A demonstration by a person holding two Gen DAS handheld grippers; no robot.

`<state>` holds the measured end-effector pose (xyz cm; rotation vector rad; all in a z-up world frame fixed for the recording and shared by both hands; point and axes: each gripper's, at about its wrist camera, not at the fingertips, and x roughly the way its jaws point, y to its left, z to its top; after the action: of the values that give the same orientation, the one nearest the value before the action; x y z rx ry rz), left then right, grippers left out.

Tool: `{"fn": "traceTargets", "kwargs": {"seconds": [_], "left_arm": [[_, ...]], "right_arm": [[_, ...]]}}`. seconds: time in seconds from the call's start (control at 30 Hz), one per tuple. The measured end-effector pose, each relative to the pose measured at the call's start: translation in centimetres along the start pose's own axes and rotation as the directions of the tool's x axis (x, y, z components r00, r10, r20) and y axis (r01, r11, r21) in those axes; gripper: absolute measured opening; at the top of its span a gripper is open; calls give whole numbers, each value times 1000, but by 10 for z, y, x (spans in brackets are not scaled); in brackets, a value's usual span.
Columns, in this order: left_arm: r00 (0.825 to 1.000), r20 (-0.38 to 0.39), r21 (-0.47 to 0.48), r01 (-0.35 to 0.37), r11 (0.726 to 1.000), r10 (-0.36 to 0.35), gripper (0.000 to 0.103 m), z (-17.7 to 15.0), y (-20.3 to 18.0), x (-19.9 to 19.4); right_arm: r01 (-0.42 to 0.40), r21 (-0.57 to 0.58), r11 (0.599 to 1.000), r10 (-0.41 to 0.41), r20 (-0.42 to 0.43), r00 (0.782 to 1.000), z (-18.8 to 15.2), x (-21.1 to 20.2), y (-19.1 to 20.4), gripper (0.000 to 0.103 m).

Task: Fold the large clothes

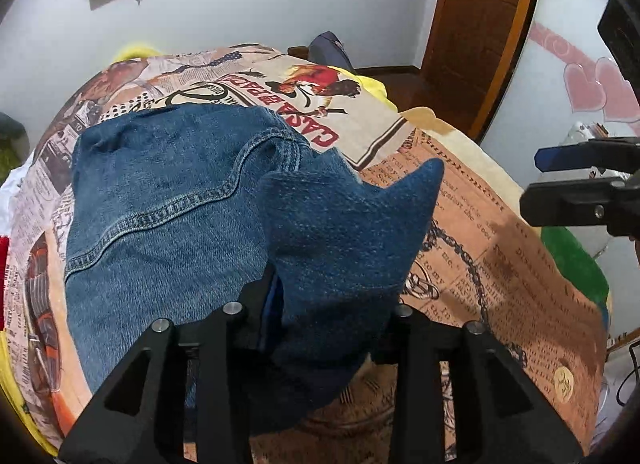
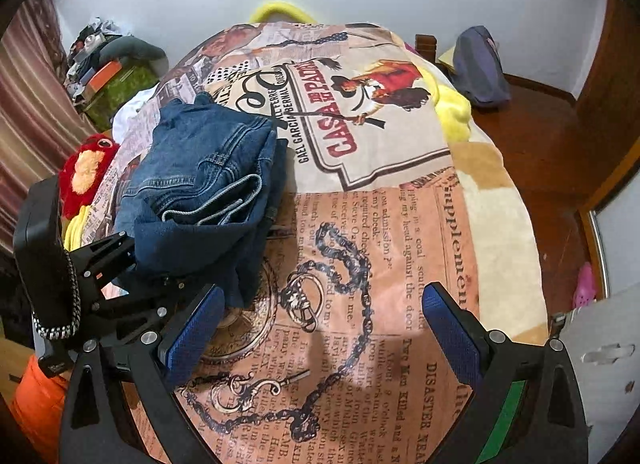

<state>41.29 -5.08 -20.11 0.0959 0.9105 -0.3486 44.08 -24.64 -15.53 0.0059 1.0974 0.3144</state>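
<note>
Folded blue jeans lie in a pile on the left half of a newspaper-print blanket spread over a bed. A raised fold of denim stands between the fingers of my left gripper and drapes over its right finger. A strip of the left blue pad shows bare beside the cloth, so the jaws look open around it. My right gripper hovers wide open over the chain print, right of the jeans, with nothing in it.
A red plush toy and a clutter pile sit at the bed's left. Yellow bedding and a navy bag lie at the far right. Wooden floor and a door border the right side.
</note>
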Motion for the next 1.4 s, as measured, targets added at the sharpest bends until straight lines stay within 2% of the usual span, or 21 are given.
{"fn": "traceTargets", "kwargs": {"seconds": [0.03,0.07,0.13,0.17,0.23,0.33,0.53,0.7,0.9,1.0,1.07,1.13,1.27,1.4], "left_arm": [[1000,-8,-3,11,1000,-11,48,-2,-2,-2],[999,-16,-7,41,999,-41,59,-3,-3,-6],[994,-19,-14,105,994,-105,74,-5,-3,-17],[993,-15,-14,121,993,-121,76,-6,-4,-23],[992,6,-10,126,992,-126,76,-8,-3,-37],[995,38,-27,91,995,-90,76,-7,9,-55],[996,92,-125,-9,992,20,79,-4,65,-89],[993,42,-172,-104,980,113,80,-10,109,-85],[990,-36,-213,-142,967,138,80,-28,137,-58],[989,-77,-225,-140,964,125,82,-39,145,-42],[988,-78,-244,-149,958,134,95,-43,150,-36],[986,-78,-247,-160,956,145,97,-46,152,-34],[988,-78,-240,-150,959,135,98,-49,149,-31],[985,-69,-218,-167,962,156,98,-52,144,-32]], "right_arm": [[-5,1,1000,5,2,1000,-1,-1,1,99],[-10,1,1000,10,4,1000,-1,-1,2,99],[-25,0,1000,25,12,1000,0,-4,5,99],[-32,-3,999,32,18,999,1,-6,7,99],[-45,-12,999,45,32,998,3,-10,13,99],[-60,-28,998,62,49,997,8,-14,23,99],[-107,-85,991,112,63,992,25,-8,55,99],[-137,-143,980,143,32,989,40,19,88,99],[-141,-176,974,130,-70,989,46,70,110,99],[-109,-180,978,90,-112,990,45,95,107,99],[-77,-185,980,56,-117,992,44,107,99,99],[-56,-172,984,37,-108,993,43,111,87,99],[-121,-114,986,109,-108,988,41,110,56,99],[-150,-62,987,142,-106,984,35,102,36,99]]}}
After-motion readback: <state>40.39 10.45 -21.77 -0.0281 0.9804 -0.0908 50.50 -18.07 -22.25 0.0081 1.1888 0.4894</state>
